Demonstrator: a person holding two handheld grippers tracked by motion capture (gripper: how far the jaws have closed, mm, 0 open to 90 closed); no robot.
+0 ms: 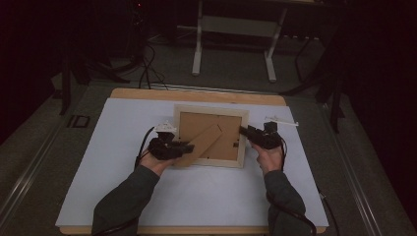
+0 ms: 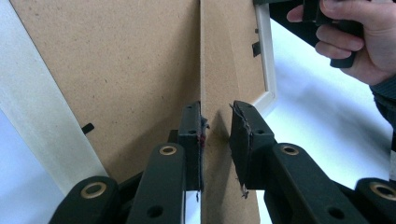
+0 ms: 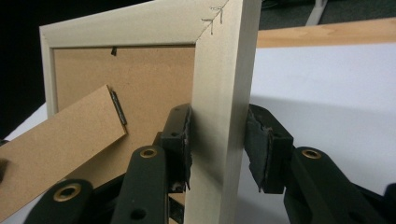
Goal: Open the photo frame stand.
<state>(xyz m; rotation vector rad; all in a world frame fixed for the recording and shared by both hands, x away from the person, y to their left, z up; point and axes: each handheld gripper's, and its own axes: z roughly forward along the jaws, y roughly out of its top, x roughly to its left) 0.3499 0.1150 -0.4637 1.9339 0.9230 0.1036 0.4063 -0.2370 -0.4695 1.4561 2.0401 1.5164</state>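
1 frame (image 1: 210,135) face-down | 1 stand (image 1: 201,142) betw L gripper (image 1: 189,147) jaws, gap | R gripper (image 1: 243,130) straddles frame rail, part-open

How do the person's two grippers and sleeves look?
Both grippers, left gripper and right gripper, are black, with a black cable trailing from each. Their fingers carry worn black pads and brass-coloured rivets. A grey three-cornered plate tops the left one. The sleeves are dark grey-green.

Table (image 1: 196,94): wooden top, its edge showing at the far and near sides. White sheet (image 1: 196,196) spread over most of it. Picture frame (image 1: 209,112) lying face down on the sheet; small white object (image 1: 281,121) just right of it.
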